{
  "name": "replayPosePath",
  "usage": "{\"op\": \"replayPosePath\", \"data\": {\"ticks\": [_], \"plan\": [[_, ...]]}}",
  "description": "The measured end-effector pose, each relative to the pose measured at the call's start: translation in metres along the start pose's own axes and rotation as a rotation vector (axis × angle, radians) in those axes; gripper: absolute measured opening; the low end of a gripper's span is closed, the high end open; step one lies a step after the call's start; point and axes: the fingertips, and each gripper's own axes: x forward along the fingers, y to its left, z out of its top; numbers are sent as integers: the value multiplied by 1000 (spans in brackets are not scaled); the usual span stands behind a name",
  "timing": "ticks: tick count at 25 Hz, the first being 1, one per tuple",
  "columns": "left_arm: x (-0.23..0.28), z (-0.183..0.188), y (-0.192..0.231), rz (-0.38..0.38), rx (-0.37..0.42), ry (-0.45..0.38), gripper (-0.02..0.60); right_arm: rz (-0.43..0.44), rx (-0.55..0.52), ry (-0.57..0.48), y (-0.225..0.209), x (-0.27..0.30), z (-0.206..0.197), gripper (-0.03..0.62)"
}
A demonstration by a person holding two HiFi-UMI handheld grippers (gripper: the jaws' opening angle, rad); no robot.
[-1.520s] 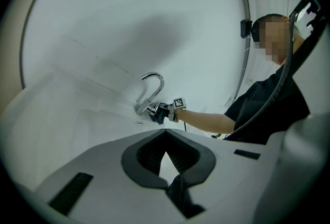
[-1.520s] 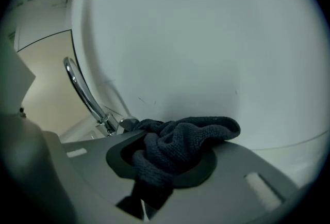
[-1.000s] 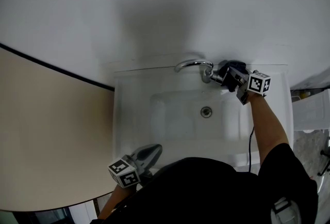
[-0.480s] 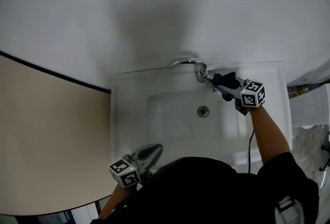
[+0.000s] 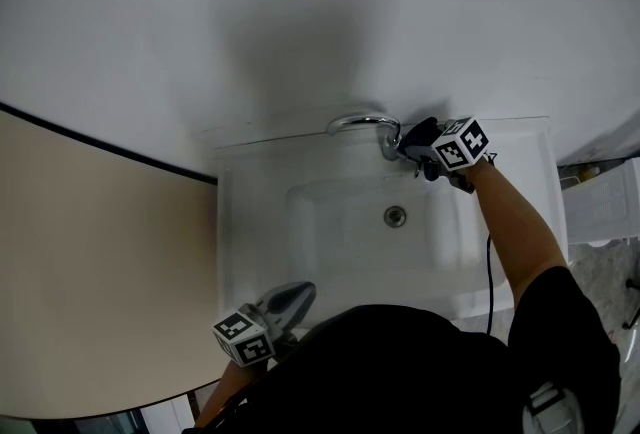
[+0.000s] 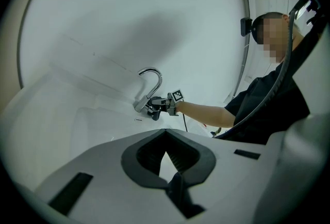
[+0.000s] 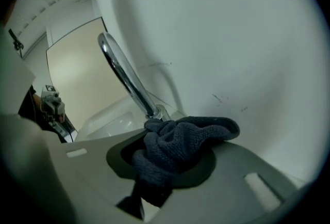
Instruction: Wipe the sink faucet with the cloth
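A curved chrome faucet (image 5: 358,122) stands at the back rim of the white sink (image 5: 245,222). My right gripper (image 5: 412,148) is at the faucet's base, shut on a bunched dark grey cloth (image 5: 421,134). In the right gripper view the cloth (image 7: 180,143) fills the jaws of the right gripper (image 7: 167,163) and its front fold lies against the foot of the faucet (image 7: 126,81). My left gripper (image 5: 292,297) rests shut and empty at the sink's near edge. The left gripper view shows the left gripper (image 6: 167,163), and far off the faucet (image 6: 152,86) with the right gripper (image 6: 159,106) beside it.
The drain (image 5: 395,215) sits in the middle of the basin. A white wall rises directly behind the faucet. A beige panel (image 5: 90,272) borders the sink on the left. White boxes (image 5: 600,207) stand on the floor to the right.
My right gripper has slid left along the back rim to the faucet's base and rolled, so its marker cube now faces up. The left gripper has stayed put.
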Motion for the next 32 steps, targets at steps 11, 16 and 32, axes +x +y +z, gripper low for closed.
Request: {"op": "replayPosePath", "data": {"ticks": [11,16,32], "plan": [[-12,-5,8,13,-23,-17,-8,-64,-82,244,-17,-18,-27,95],[-3,-1,-2,-4,3,-7,-8,-117,-157,146,-12,2,-2,97],[-5,3,-3,-3,11,-11,-8,-196,-163,-16,-5,-6,35,96]]}}
